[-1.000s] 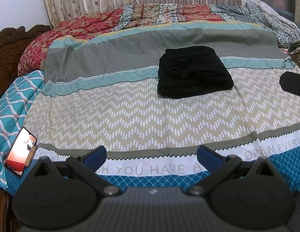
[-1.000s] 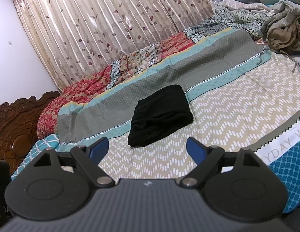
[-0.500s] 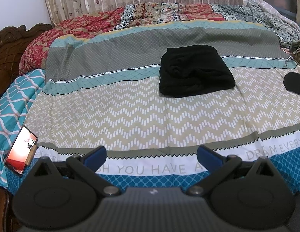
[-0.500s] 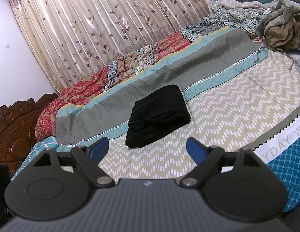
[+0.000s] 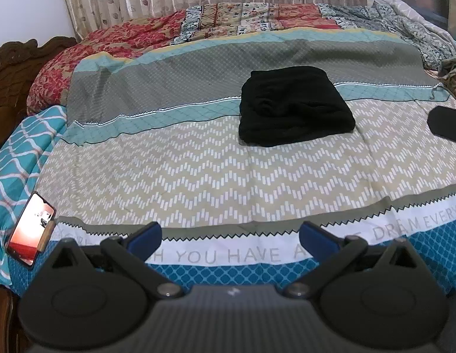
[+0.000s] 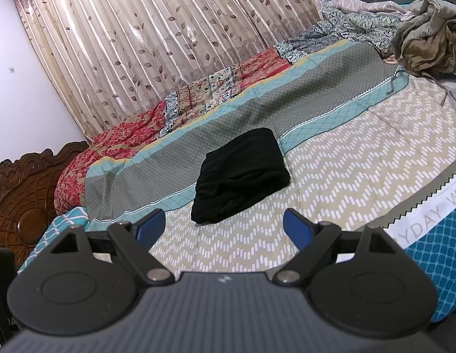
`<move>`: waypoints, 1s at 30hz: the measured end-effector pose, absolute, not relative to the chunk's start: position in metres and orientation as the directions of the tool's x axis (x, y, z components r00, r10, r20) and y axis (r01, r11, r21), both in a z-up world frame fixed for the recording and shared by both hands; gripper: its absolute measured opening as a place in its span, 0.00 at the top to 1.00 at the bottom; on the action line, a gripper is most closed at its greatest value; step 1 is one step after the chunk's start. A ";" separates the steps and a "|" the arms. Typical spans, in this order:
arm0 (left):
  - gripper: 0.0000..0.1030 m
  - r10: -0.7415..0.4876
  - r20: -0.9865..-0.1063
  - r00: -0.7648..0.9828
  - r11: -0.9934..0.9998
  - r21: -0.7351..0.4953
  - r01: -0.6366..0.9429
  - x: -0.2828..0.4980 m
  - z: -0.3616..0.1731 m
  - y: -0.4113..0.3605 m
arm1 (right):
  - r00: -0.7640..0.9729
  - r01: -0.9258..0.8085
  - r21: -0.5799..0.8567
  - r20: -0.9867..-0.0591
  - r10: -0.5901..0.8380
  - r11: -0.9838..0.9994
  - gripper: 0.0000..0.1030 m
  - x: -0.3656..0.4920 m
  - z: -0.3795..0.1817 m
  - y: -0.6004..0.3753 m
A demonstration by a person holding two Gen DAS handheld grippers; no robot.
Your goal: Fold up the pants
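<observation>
Pants [image 5: 295, 106] folded, unmoved on bedspread [image 5: 198, 173]; view barely shifted.

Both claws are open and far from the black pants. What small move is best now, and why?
Probably none on the pants: they already lie as a compact folded bundle on the bedspread, and the left claw and right claw are open and empty. I would just draw both claws back a little.
</observation>
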State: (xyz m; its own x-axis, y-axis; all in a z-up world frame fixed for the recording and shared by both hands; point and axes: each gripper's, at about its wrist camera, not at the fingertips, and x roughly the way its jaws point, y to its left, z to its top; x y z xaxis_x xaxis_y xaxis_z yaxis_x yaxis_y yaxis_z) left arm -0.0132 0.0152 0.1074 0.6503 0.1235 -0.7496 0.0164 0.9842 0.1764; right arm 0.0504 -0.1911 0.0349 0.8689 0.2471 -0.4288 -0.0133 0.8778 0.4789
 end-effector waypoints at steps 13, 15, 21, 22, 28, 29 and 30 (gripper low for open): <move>0.00 0.093 -0.744 0.662 0.987 0.157 0.038 -0.017 0.113 0.012 | 0.885 0.003 0.483 -0.409 0.223 0.875 0.16 0.047 0.039 -0.197; 0.00 0.088 -0.745 0.661 0.987 0.153 0.042 -0.017 0.113 0.011 | 0.884 0.000 0.480 -0.410 0.224 0.877 0.16 0.046 0.039 -0.197; 0.00 0.087 -0.743 0.664 0.987 0.155 0.045 -0.017 0.116 0.010 | 0.883 -0.008 0.471 -0.411 0.228 0.882 0.16 0.046 0.042 -0.193; 0.00 0.087 -0.742 0.665 0.987 0.155 0.044 -0.017 0.117 0.010 | 0.884 -0.009 0.471 -0.409 0.228 0.882 0.16 0.047 0.043 -0.193; 0.00 0.087 -0.738 0.669 0.987 0.157 0.045 -0.017 0.117 0.010 | 0.889 -0.019 0.462 -0.398 0.226 0.887 0.16 0.046 0.043 -0.192; 0.00 0.087 -0.740 0.667 0.986 0.159 0.047 -0.017 0.116 0.009 | 0.888 -0.020 0.461 -0.400 0.227 0.887 0.16 0.046 0.043 -0.191; 0.00 0.087 -0.741 0.666 0.986 0.160 0.049 -0.017 0.116 0.009 | 0.886 -0.021 0.460 -0.402 0.229 0.888 0.16 0.046 0.043 -0.191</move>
State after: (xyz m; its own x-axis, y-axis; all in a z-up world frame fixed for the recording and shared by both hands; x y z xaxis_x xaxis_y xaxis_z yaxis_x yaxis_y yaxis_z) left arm -0.0171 0.0091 0.1158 0.6656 0.0871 -0.7412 0.0492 0.9859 0.1601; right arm 0.0462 -0.1909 0.0426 0.8865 0.2295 -0.4019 -0.0215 0.8879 0.4595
